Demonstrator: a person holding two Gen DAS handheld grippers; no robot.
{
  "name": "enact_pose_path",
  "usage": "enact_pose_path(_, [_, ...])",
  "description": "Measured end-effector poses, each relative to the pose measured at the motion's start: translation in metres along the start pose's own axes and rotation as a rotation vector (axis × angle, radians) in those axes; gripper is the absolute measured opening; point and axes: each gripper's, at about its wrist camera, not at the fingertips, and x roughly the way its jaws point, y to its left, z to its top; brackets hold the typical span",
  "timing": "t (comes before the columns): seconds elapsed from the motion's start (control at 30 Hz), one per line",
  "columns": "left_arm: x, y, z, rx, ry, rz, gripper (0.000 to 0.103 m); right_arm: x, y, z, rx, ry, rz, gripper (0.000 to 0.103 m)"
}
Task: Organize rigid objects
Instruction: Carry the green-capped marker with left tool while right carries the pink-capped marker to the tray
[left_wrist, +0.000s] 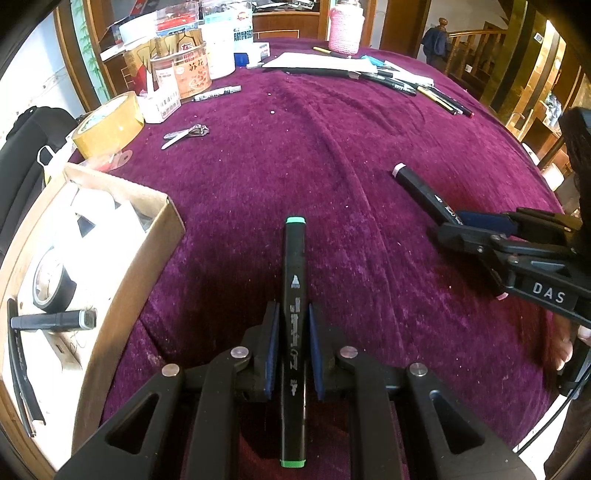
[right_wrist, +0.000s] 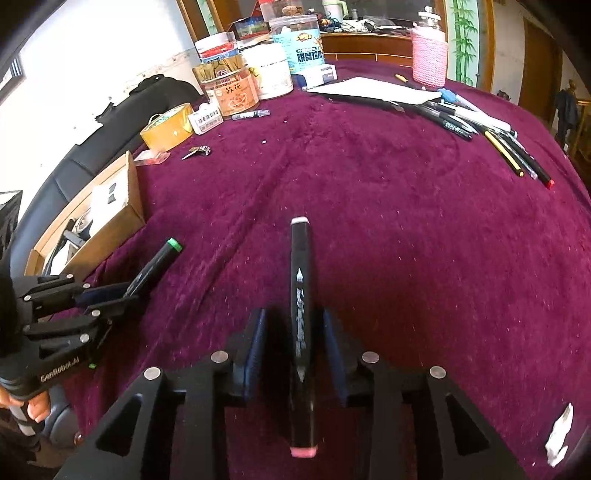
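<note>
In the left wrist view, the left gripper (left_wrist: 293, 347) pinches a green-capped marker (left_wrist: 294, 295) mid-barrel, lying toward twelve o'clock over the purple tablecloth (left_wrist: 332, 155); the cardboard box (left_wrist: 147, 236) sits at nine o'clock, its rim close. The marker looks light, stiff and smooth, best taken at the middle. In the right wrist view, the right gripper (right_wrist: 295, 350) has its pads parted, a pink-capped marker (right_wrist: 303, 295) loose between them; open cloth lies ahead, pens (right_wrist: 517, 151) at two o'clock.
</note>
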Motion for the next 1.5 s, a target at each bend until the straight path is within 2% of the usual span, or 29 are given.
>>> enact_pose_path(0.13, [0.001,-0.001,0.001,0.008,-0.004,0.008,0.015,0.003,0.005,0.002,-0.008,-0.002,-0.034,0.033])
enact_pose_path(0.23, [0.001,-0.003,0.002,0.017,-0.012,0.018,0.014,0.004,0.007,0.002,-0.031,-0.008,-0.095,0.016])
enact_pose_path(0.5, [-0.009,0.003,-0.004,-0.012,-0.032,-0.007,0.014,-0.009,0.007,0.001,-0.009,-0.053,-0.084,0.016])
enact_pose_path(0.77, [-0.056,0.031,-0.019,-0.078,-0.095,-0.045,0.014,-0.029,0.027,0.002,-0.037,-0.097,-0.042,0.016])
enact_pose_path(0.97, [-0.102,0.068,-0.033,-0.145,-0.157,-0.022,0.014,-0.029,0.058,0.012,-0.08,-0.104,0.039,0.016])
enact_pose_path(1.17, [-0.13,0.136,-0.061,-0.283,-0.158,0.099,0.014,-0.023,0.103,0.029,-0.143,-0.103,0.148,0.017])
enact_pose_path(1.3, [-0.136,0.188,-0.083,-0.43,-0.132,0.142,0.014,-0.014,0.144,0.043,-0.183,-0.078,0.272,0.017])
enact_pose_path(1.43, [-0.136,0.24,-0.102,-0.571,-0.128,0.176,0.014,0.0,0.203,0.05,-0.225,-0.017,0.44,0.017])
enact_pose_path(1.5, [-0.133,0.252,-0.105,-0.602,-0.128,0.189,0.014,0.005,0.226,0.05,-0.248,0.001,0.475,0.017])
